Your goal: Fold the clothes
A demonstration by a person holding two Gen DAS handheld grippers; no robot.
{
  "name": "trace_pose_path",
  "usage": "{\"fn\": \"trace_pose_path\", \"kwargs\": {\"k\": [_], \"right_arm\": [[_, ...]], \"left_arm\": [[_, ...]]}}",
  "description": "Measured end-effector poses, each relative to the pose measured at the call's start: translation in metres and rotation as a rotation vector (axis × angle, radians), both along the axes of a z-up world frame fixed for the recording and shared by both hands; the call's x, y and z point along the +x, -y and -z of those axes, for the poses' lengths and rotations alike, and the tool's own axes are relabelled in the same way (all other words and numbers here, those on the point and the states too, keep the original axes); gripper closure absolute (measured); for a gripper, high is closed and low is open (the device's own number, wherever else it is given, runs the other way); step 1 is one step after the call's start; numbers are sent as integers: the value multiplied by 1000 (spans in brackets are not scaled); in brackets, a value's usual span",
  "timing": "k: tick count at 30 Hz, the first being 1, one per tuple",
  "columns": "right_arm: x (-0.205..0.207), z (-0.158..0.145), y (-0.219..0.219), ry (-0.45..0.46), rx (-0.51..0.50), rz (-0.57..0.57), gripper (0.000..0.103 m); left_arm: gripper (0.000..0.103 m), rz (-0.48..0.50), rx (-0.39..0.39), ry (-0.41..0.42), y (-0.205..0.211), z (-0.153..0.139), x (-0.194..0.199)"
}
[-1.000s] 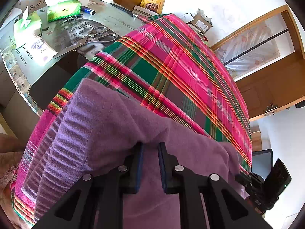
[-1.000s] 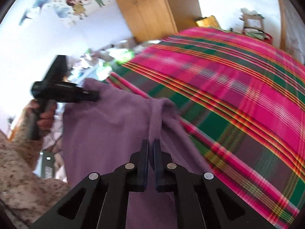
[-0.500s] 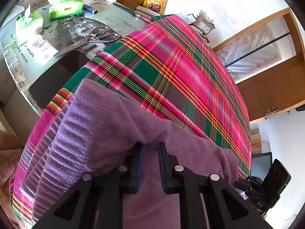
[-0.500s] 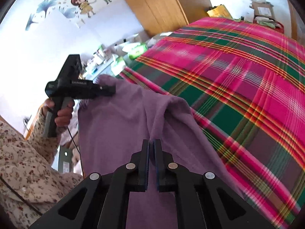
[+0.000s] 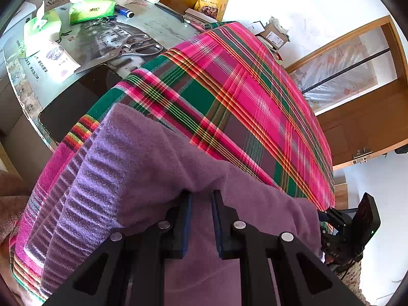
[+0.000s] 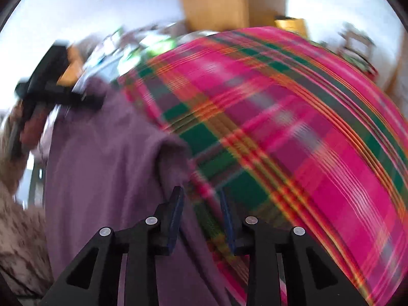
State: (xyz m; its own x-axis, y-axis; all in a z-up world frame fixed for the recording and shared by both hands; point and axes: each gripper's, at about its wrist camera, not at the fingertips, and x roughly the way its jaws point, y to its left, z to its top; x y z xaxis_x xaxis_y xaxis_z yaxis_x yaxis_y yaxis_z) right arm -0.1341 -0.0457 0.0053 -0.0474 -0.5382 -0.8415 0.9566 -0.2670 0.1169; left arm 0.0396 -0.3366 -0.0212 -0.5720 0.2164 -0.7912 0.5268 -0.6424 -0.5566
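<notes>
Left hand-held gripper point(image 5: 200, 199) is clamping a fold of the purple garment point(image 5: 142, 168), fabric bunching between its pads. The garment is lying on the near edge of the plaid cloth point(image 5: 242, 97), ribbed hem hanging to the left of the gripper. Right hand-held gripper point(image 6: 201, 199) is standing apart; its jaws have just been opening, pads not pressing on anything, with the garment's point(image 6: 102, 165) edge hanging just left of the left pad and the plaid cloth point(image 6: 293, 127) showing in the gap. That view is motion-blurred. Beyond the garment the plaid cloth is spreading away over the surface. Left of the cloth, on the bare surface point(image 5: 158, 28), scissors point(image 5: 132, 48) are lying near the cloth edge, green tissue packs point(image 5: 91, 9) sitting farther back. A door point(image 5: 362, 117) is standing to the far right of the cloth.
</notes>
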Motion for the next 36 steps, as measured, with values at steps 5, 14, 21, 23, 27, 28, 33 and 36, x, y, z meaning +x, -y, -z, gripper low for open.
{"fn": "trace_pose_path", "kwargs": {"k": [5,14,21,23,27,28,33,36], "right_arm": [[4,-3,18,20,-12,-108,71],[3,8,44,-37,10,-140,71],[-15,9,44,-5,-21,-107,83],[-14,7,43,-26,-18,-96,83],[-25,5,37,-145,9,-12,100],[-36,6,35,-124,8,22,100],[-45,-2,22,-26,-39,19,98],[-34,-9,15,23,-68,-58,97]], "left_arm": [[87,-8,16,-11,1,1,2],[87,-10,48,-25,6,4,3],[87,-13,66,-31,10,6,4],[93,-18,71,-30,11,7,5],[94,-29,85,-34,14,9,7],[94,-29,85,-33,14,9,7],[94,-29,78,-27,12,9,6],[94,-31,80,-29,12,9,6]]}}
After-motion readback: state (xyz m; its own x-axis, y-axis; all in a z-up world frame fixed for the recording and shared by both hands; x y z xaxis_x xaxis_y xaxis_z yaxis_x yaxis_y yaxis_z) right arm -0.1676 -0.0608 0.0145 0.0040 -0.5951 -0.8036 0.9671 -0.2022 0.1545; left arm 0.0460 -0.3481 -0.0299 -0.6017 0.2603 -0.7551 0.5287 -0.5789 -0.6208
